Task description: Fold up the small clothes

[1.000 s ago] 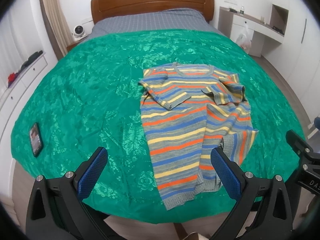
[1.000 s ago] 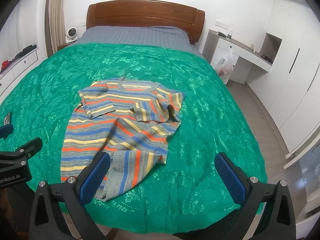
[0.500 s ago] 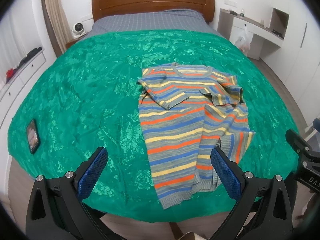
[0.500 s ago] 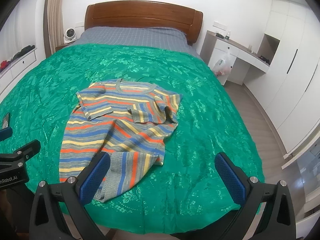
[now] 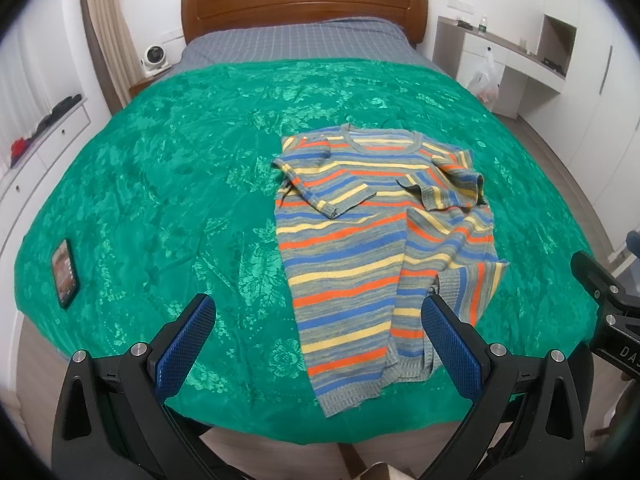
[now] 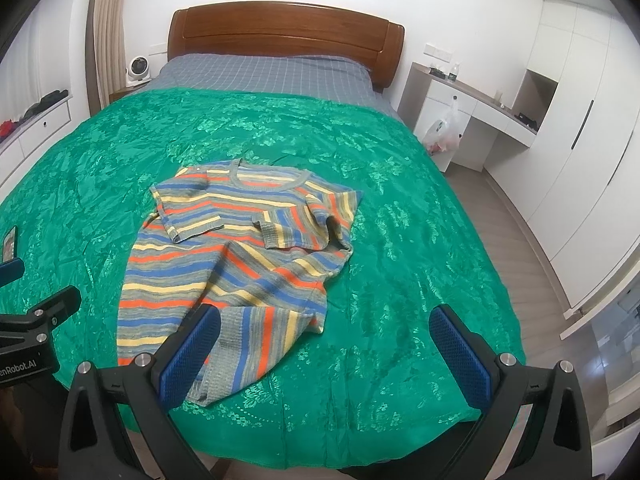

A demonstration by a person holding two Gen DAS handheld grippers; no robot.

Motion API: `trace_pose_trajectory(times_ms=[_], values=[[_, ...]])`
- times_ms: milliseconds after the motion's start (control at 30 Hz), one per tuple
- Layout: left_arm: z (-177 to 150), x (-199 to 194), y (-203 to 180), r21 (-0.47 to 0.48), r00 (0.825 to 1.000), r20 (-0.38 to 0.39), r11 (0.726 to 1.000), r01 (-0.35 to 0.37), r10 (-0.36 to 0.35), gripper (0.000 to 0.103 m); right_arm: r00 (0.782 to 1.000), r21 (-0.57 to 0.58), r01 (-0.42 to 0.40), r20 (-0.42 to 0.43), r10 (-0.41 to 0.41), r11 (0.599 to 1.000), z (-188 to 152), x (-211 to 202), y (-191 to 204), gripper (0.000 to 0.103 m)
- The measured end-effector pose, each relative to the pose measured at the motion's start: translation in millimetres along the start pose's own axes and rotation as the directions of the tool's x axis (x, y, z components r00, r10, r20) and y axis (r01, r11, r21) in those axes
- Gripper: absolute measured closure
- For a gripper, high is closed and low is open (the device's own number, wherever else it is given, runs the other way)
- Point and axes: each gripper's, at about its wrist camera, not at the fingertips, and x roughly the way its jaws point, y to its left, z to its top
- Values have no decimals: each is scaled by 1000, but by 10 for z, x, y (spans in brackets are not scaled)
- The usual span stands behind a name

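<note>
Since a second ago both grippers have drawn back slightly from the striped sweater (image 5: 376,248), which lies unmoved on the green bedspread (image 5: 168,184), collar toward the headboard (image 5: 304,4), long axis running from there to the foot edge. The left gripper (image 5: 316,344) and right gripper (image 6: 324,348) both hang spread and empty over the hem; the left sits more squarely over it.

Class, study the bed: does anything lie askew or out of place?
The striped knit sweater lies unevenly: its right hem corner is flipped over, stripes running crosswise, and its sleeves are bunched. A black smartphone sits near the green bedspread's left edge.
</note>
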Motion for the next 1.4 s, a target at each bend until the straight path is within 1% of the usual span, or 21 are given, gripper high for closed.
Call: trace_pose_trajectory(times_ms=[1400], values=[[-44,44,-30,6,1000,-17,1000,0,0,0,1000,-20,26,-9,-26,999,-26,27,20,0]])
